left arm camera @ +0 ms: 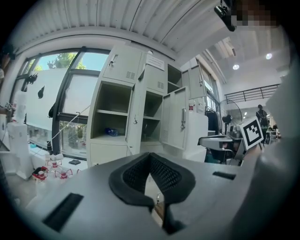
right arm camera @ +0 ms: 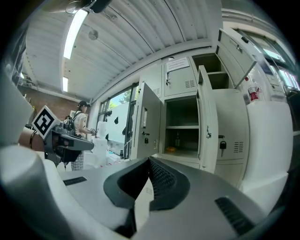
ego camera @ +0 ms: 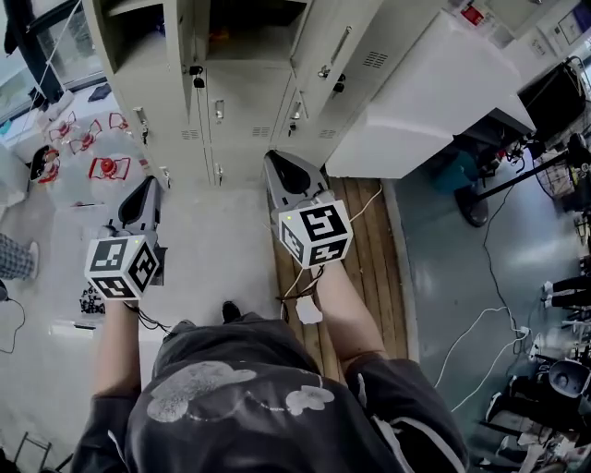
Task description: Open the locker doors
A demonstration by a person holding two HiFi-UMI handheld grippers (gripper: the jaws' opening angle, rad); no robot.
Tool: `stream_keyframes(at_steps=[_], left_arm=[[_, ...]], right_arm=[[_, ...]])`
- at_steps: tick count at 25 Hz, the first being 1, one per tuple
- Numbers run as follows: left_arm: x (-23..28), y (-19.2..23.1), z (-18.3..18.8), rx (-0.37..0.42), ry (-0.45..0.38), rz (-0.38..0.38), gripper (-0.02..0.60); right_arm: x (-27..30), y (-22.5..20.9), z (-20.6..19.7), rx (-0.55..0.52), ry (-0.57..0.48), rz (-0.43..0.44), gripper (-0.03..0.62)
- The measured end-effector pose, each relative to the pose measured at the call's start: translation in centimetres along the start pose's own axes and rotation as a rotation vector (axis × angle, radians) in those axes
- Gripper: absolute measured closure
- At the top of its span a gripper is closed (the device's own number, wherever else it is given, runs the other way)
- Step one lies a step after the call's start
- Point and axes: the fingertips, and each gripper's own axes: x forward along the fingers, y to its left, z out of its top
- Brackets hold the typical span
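Observation:
The grey locker bank [ego camera: 242,103] stands ahead of me. Its upper compartments [ego camera: 247,28] gape, with one door [ego camera: 343,44] swung out to the right; the lower doors [ego camera: 219,113] are closed. Both grippers hang in front of the lockers, apart from them. My left gripper [ego camera: 150,183] is shut on nothing, its tips [left arm camera: 151,157] meeting below an open shelf compartment [left arm camera: 110,117]. My right gripper [ego camera: 275,159] is shut and empty too [right arm camera: 149,161], facing an open compartment [right arm camera: 183,126] between two swung-out doors [right arm camera: 150,125].
A big white cabinet [ego camera: 434,102] stands right of the lockers, with wooden planks [ego camera: 369,242] on the floor before it. Small red-and-white objects [ego camera: 102,166] lie at the left. Cables and a stand base [ego camera: 476,209] are at the right. A person [right arm camera: 82,123] stands far left.

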Motion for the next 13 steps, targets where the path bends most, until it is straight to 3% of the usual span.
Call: stream_keyframes(at_steps=[6, 13], left_arm=[[-0.1, -1.2, -1.6, 0.003, 0.030, -0.005, 0.572], [-3.1, -0.8, -3.7, -0.029, 0.056, 0.001, 0.572]], right_arm=[[-1.5, -0.3, -2.9, 0.046, 0.042, -0.028, 0.565], [-2.6, 1.4, -2.7, 0.043, 0.024, -0.046, 0.565]])
